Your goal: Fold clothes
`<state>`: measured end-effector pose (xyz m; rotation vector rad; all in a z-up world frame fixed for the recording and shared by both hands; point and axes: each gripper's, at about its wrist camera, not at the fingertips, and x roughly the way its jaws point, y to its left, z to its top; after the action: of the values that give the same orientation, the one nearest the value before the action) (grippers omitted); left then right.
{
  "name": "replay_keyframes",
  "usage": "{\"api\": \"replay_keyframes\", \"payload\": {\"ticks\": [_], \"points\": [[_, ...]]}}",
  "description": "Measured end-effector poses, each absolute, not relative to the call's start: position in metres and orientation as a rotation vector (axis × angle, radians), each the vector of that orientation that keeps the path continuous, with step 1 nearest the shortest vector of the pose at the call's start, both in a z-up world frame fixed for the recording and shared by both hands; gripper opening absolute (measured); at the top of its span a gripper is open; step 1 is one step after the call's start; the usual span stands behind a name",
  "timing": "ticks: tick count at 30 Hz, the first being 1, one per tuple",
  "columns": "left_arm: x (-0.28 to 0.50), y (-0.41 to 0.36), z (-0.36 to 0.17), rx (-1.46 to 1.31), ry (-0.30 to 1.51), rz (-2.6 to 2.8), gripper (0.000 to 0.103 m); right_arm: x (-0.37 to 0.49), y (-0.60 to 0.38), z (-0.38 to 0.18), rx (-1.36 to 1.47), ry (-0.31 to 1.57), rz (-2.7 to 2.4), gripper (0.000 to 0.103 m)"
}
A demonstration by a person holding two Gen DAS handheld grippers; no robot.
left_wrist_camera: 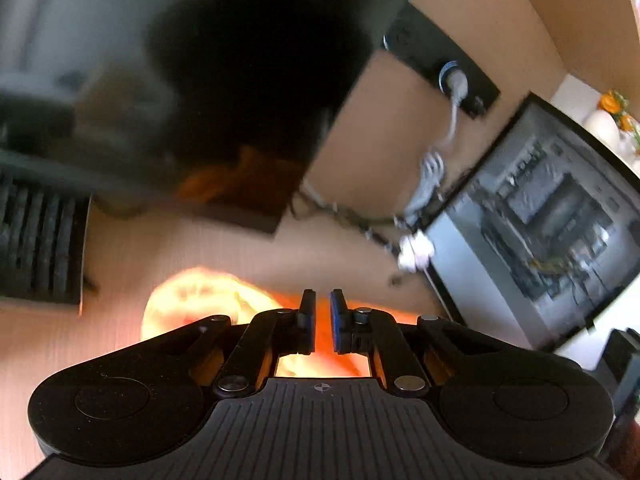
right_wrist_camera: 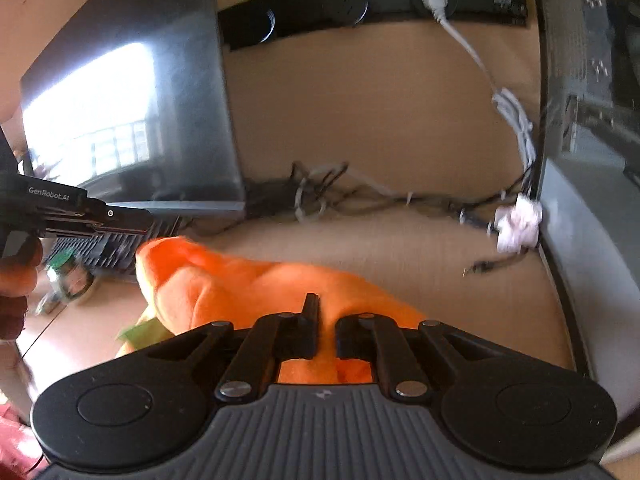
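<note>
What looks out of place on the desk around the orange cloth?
A tangle of cables sprawls loose on the desk behind the orange cloth, with a white adapter dangling by the right monitor. Nothing looks spilled or damaged.

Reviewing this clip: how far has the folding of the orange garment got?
Early, by the look of it. Done: no neat fold visible; the orange garment lies bunched on the desk. In hand: the right gripper is shut on its cloth; the left gripper is shut over it, grip unclear. Left: all the folding.
</note>
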<state>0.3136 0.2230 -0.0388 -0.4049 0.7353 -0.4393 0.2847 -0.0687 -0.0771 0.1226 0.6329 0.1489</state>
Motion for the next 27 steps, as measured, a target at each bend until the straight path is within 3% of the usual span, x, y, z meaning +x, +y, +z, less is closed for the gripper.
{"api": "replay_keyframes", "payload": {"ticks": [5, 7, 8, 9, 12, 14, 16, 17, 18, 21, 27], "points": [[0.293, 0.235, -0.077, -0.482, 0.865, -0.438, 0.012, 0.265, -0.061, -0.112, 0.14, 0.78, 0.16, 0.007], [0.303, 0.242, -0.086, -0.573, 0.889, -0.432, 0.027, 0.265, -0.058, -0.117, 0.148, 0.8, 0.155, 0.007], [0.308, 0.244, -0.089, -0.612, 0.897, -0.431, 0.052, 0.266, -0.056, -0.117, 0.147, 0.797, 0.157, 0.007], [0.313, 0.242, -0.089, -0.622, 0.893, -0.433, 0.068, 0.268, -0.055, -0.117, 0.145, 0.792, 0.16, 0.008], [0.329, 0.22, -0.09, -0.571, 0.894, -0.437, 0.072, 0.272, -0.053, -0.118, 0.135, 0.783, 0.162, 0.008], [0.337, 0.205, -0.095, -0.529, 0.909, -0.434, 0.069, 0.271, -0.055, -0.123, 0.132, 0.789, 0.157, 0.008], [0.346, 0.191, -0.1, -0.483, 0.924, -0.432, 0.047, 0.276, -0.059, -0.129, 0.117, 0.79, 0.145, 0.008], [0.351, 0.183, -0.103, -0.449, 0.934, -0.433, 0.026, 0.279, -0.061, -0.131, 0.108, 0.789, 0.137, 0.008], [0.358, 0.175, -0.106, -0.419, 0.95, -0.428, 0.015, 0.283, -0.063, -0.134, 0.099, 0.789, 0.13, 0.008], [0.379, 0.166, -0.109, -0.376, 0.951, -0.429, 0.007, 0.296, -0.068, -0.137, 0.066, 0.777, 0.108, 0.007], [0.376, 0.172, -0.049, -0.333, 0.776, -0.472, 0.005, 0.31, -0.074, -0.079, -0.025, 0.592, 0.119, 0.007]]}}
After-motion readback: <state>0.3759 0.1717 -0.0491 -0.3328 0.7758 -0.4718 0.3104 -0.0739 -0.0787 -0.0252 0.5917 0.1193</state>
